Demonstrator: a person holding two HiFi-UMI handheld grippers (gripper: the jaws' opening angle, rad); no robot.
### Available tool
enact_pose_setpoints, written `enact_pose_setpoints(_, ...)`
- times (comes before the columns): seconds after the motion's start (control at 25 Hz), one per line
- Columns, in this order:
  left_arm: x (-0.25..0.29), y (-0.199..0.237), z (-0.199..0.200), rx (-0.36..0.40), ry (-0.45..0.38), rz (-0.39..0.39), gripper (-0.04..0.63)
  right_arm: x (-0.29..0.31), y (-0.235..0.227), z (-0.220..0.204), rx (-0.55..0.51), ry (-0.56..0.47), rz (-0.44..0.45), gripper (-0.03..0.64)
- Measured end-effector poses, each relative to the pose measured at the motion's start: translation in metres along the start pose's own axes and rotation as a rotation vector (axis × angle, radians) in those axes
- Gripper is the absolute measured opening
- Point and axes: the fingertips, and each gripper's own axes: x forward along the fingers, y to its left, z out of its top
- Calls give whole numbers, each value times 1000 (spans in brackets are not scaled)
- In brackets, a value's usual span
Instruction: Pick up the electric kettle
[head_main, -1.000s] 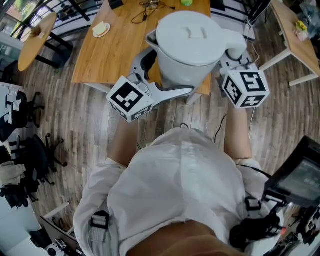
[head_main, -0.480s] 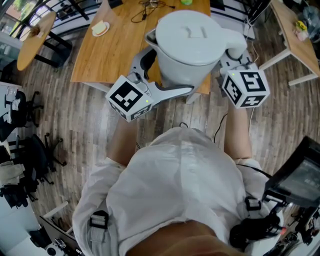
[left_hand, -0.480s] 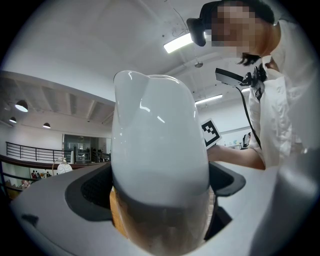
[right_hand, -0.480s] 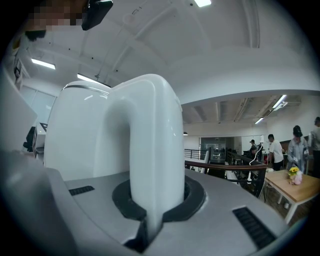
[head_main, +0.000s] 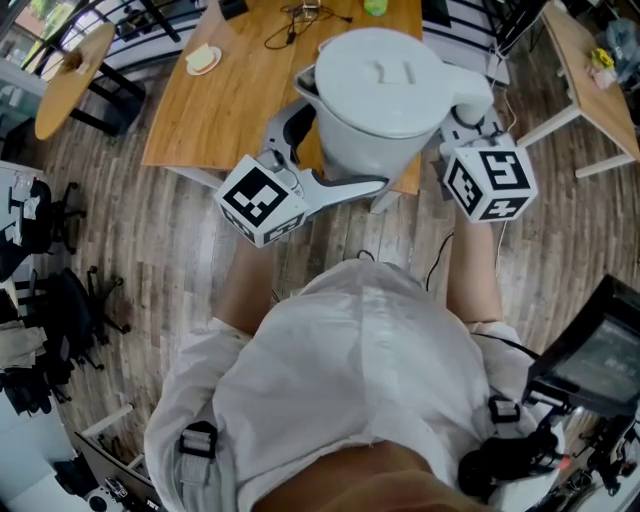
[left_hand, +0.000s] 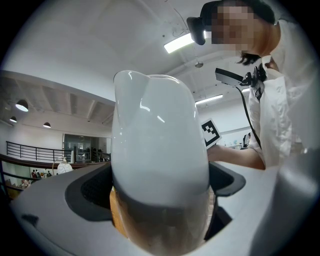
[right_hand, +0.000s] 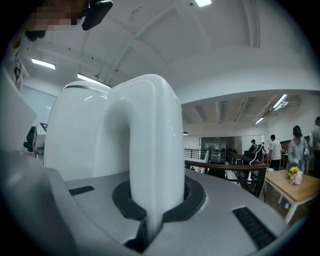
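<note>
My right jaws are clenched on the handle of the kettle, their pads nearly meeting round its thin white loop. That is my right gripper, at the kettle's right side in the head view.

My left jaws stand wide and press on both flanks of the body just under the spout. So my left gripper grasps the kettle from the opposite side.

The kettle hangs between my two grippers, upright with its lid on top. It is lifted clear of the table, over the table's near edge.

Both grippers point level, and their marker cubes, left and right, sit on the ends nearest me.

On the table's far part lie a plate and a cable, both well apart from the kettle. Below me is a plank floor.

In the right gripper view, people stand far off past the handle, beside another table that has flowers on it.
</note>
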Motion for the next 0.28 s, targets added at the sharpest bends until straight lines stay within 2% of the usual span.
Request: enact_pose_setpoints(0.28,0,1,0,0,6,-6,582,0,0,0,2,3,-8,12)
